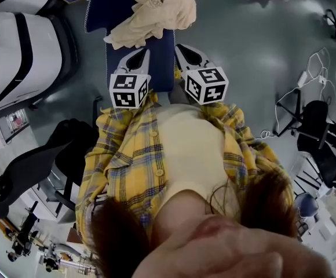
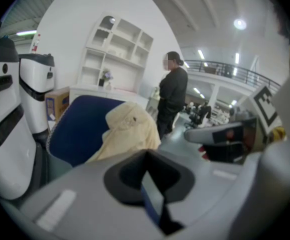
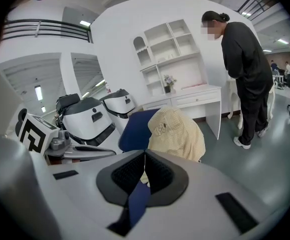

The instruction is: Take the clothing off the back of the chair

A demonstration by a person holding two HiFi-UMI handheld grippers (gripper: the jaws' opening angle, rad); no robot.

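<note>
A cream garment (image 1: 152, 11) is draped over the backrest of a blue chair (image 1: 159, 57) at the top of the head view. My left gripper (image 1: 138, 55) and right gripper (image 1: 186, 52) hang side by side just short of the chair, both pointing at it and apart from the cloth. Each has its jaws shut with nothing held. In the left gripper view the left gripper (image 2: 146, 176) faces the garment (image 2: 129, 130) on the chair (image 2: 80, 131). In the right gripper view the right gripper (image 3: 145, 170) faces the garment (image 3: 177, 133) and chair (image 3: 135, 128).
Large white machines (image 1: 17, 57) stand left of the chair, with a black chair (image 1: 58, 155) near me. Black office chairs (image 1: 324, 132) and cables are at the right. A person (image 3: 247, 74) stands by a white desk and shelf (image 3: 185, 91) beyond the chair.
</note>
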